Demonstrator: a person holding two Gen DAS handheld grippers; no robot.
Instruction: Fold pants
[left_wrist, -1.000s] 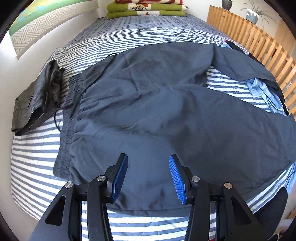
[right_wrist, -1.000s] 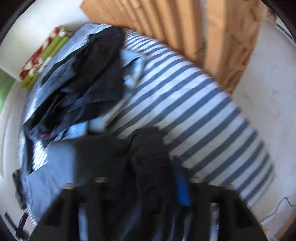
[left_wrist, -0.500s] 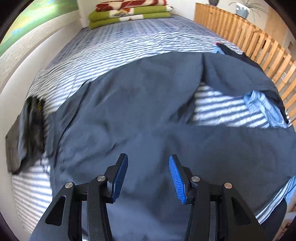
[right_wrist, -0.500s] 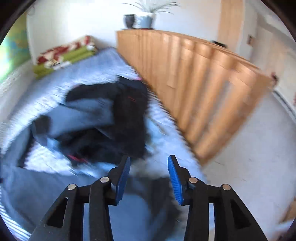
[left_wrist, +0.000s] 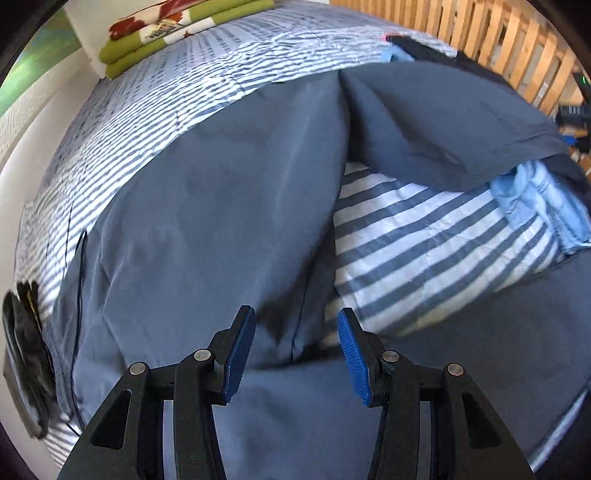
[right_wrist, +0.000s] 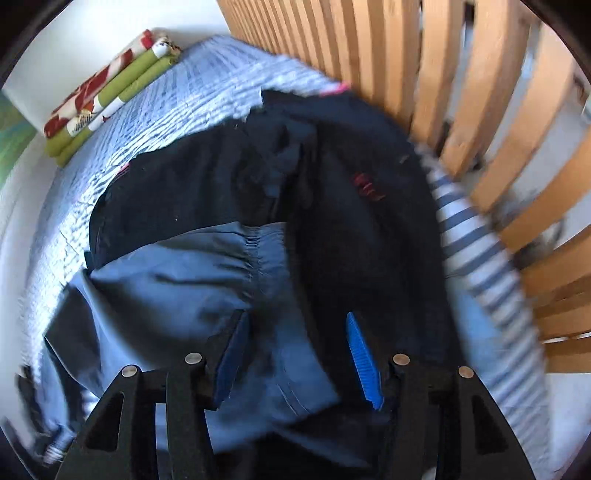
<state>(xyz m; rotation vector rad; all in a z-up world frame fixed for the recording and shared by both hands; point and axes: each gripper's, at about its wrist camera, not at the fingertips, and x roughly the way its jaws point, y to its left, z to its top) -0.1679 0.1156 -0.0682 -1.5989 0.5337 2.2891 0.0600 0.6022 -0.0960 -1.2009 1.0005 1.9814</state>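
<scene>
Dark slate-blue cotton pants (left_wrist: 221, 206) lie spread on the blue-and-white striped bed (left_wrist: 424, 236), legs apart in a V, no fold made yet. Left gripper (left_wrist: 295, 354) hangs spread over the crotch, holding nothing. Right gripper (right_wrist: 295, 354): jaws opening, nothing pinched, over the far leg's cuff. Pile of dark navy & light-blue clothes (right_wrist: 351, 206) under that leg, by the wooden slat rail (right_wrist: 443, 74), is in the way.

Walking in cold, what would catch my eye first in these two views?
Probably the big slate-blue pants spread across the blue-and-white striped bed cover, filling most of the left view. Next, the blue-padded left tongs hanging open above the crotch, holding nothing. In the blurred right view, a pile of dark clothes lies beside the wooden slat railing.
</scene>
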